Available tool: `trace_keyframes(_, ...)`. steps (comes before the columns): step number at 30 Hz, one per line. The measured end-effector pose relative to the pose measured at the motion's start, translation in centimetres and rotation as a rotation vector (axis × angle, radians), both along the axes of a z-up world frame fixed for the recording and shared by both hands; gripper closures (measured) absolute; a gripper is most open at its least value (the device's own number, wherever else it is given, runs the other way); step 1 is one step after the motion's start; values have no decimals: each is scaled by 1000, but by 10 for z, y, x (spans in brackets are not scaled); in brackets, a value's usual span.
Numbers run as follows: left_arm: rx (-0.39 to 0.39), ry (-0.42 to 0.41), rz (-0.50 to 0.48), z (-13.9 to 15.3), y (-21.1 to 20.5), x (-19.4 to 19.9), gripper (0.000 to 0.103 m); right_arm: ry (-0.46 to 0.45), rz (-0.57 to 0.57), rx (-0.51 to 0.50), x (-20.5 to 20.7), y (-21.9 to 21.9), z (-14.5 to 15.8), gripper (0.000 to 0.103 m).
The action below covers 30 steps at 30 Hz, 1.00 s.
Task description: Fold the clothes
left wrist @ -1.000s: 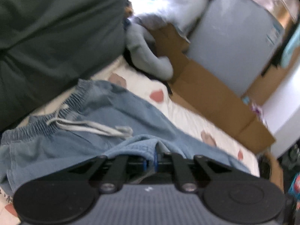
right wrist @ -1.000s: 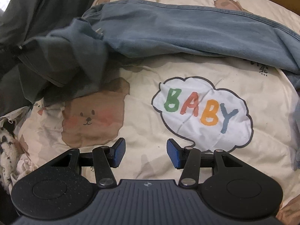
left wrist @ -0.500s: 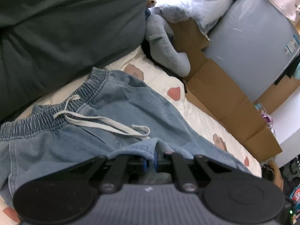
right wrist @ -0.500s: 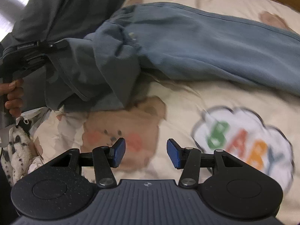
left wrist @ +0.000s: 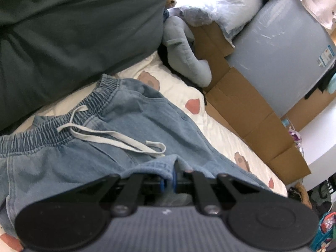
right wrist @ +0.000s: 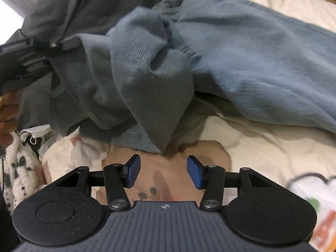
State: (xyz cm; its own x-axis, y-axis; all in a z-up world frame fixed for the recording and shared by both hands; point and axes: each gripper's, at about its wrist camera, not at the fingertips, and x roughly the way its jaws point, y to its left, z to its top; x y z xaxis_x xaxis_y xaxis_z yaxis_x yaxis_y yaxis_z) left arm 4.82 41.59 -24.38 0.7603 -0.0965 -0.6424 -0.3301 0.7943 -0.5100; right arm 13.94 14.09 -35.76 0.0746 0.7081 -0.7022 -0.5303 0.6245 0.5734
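Observation:
Light blue denim trousers [left wrist: 130,130] with an elastic waistband and a white drawstring [left wrist: 109,138] lie across a cream printed bedsheet [left wrist: 222,134]. My left gripper [left wrist: 168,181] is shut on a hem of the trousers, which bunches over its blue pads. In the right wrist view the same trousers [right wrist: 241,58] stretch to the right, and a lifted fold [right wrist: 136,79] hangs from the left gripper's body [right wrist: 31,61] at the left edge. My right gripper [right wrist: 161,171] stands open just below the hanging fold, with only the sheet between its pads.
A dark green garment [left wrist: 73,31] fills the upper left. Beside the bed are a grey plush toy [left wrist: 184,54], cardboard boxes [left wrist: 247,109], a grey suitcase [left wrist: 283,52] and a plastic bag [left wrist: 220,2]. A black-and-white fleece [right wrist: 19,163] lies at the left; a hand [right wrist: 8,115] shows there.
The right gripper has swept left over the sheet, from the BABY print to the bear print under the hanging trouser fold. The left gripper shifted a little, still holding the hem.

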Motion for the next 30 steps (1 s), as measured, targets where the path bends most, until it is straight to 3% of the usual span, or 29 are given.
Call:
trace_keyframes(6,-21,-8,9,2,-2,-4,95,15,-1,19,8,27,-14,49)
trace_keyframes(8,-22,-3,14,3,-3,-6,95,5,-4,21,11,32,-16,55)
trace_keyframes(9,-22,-1,17,3,-4,-7,95,5,-5,22,13,34,-17,63)
trace_keyframes(10,-24,4,23,4,-3,-7,95,14,-4,22,14,36,-19,82)
trace_keyframes(12,-29,11,30,6,-4,-8,95,21,3,14,15,39,-18,100)
trace_keyframes(18,-19,40,20,10,-12,-13,95,68,18,62,12,25,13,102)
trace_keyframes(26,-16,61,39,24,-23,-23,95,24,50,55,-7,11,67,103)
trace_keyframes(30,-1,60,53,33,-22,-25,95,8,56,53,-9,10,81,103)
